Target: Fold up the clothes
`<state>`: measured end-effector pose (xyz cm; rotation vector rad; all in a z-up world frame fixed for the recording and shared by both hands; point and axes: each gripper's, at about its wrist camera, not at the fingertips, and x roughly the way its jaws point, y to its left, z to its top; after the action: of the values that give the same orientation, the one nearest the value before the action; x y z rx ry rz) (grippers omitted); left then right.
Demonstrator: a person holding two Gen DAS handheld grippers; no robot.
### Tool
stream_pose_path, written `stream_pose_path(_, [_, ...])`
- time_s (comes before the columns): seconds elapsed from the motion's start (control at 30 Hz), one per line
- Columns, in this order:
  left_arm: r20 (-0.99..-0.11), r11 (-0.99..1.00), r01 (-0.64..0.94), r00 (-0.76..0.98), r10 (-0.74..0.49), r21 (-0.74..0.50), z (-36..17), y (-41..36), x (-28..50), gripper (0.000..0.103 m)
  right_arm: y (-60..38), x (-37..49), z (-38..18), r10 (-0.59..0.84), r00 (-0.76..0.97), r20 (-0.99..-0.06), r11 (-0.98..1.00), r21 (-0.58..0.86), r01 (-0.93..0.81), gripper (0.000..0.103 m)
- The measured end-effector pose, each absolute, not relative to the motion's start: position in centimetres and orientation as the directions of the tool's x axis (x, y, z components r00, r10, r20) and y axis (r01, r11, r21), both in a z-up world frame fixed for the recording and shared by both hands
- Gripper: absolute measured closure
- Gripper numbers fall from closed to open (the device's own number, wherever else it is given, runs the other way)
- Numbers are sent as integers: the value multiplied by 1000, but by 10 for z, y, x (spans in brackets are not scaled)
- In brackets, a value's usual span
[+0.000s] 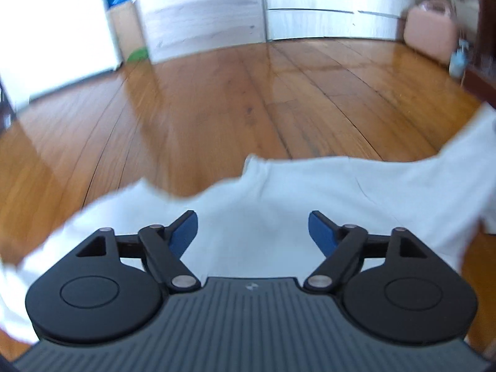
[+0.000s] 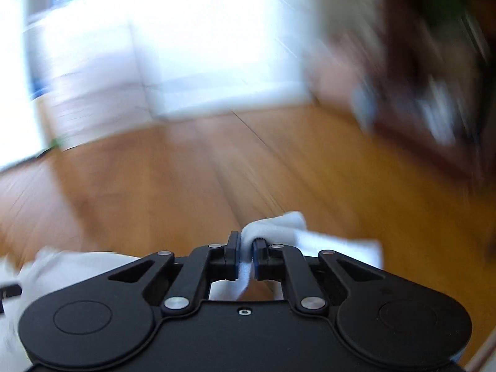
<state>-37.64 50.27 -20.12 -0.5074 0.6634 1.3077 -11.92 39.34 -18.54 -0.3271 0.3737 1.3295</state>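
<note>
Floor: I see bare wooden boards (image 1: pixel 217 108) running from just past my grippers to the far wall, with wide open room ahead.
Garment: a white garment (image 1: pixel 310 192) lies across the near floor under my left gripper, its ragged far edge against the boards.
Left gripper: my left gripper (image 1: pixel 252 232) stands wide, blue pads apart, nothing between them, cloth below.
Right gripper: my right gripper (image 2: pixel 246 252) is pinched narrow on a fold of the white garment (image 2: pixel 276 223), which bunches past the tips.
Far edge: white cabinets (image 1: pixel 310 3), a pink case (image 1: pixel 431 31) at the right corner, a cardboard box (image 1: pixel 125 28) left.
</note>
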Motion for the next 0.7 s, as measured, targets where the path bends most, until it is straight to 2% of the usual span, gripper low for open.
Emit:
stream_pose_path(0.03, [-708,156,-988,119,696,-12,-200,495,-391,22,391,-147,-185,897,103,-430,87,-56,-995,93])
stream_pose_path(0.1, [-742,69,-993,119,660,-99,-206,479,-421,19,389,-191,-196,854,-76,-515,-123,-58,-991,92])
stream_pose_path(0.13, [-758,41,-988,142,636,-151,-213,475,-436,19,386,-203,-204,803,-143,-578,-192,-23,-981,88])
stream_pose_path(0.17, [-773,12,-979,166,612,-201,-221,471,-450,19,383,-212,-212,744,-205,-637,-248,22,-968,79])
stream_pose_path(0.2, [-791,-5,-973,187,583,-233,-230,467,-460,19,378,-214,-216,694,-245,-677,-276,64,-959,77])
stream_pose_path(0.3, [-827,20,-972,211,521,-235,-251,454,-466,21,367,-195,-220,624,-257,-738,-222,148,-964,65])
stream_pose_path(0.37, [-802,97,-973,229,552,-211,-251,443,-454,21,368,-156,-226,621,-240,-746,-49,268,-962,37])
stream_pose_path(0.47, [-758,197,-966,255,601,-169,-246,438,-425,20,368,-100,-256,586,-311,-748,189,500,-845,36])
stream_pose_path(0.5, [-748,229,-962,263,610,-151,-244,438,-411,20,371,-92,-264,580,-322,-748,225,527,-819,36])
stream_pose_path(0.7, [-709,417,-909,306,635,-19,-236,457,-318,19,385,-115,-273,548,-226,-805,124,346,-930,36])
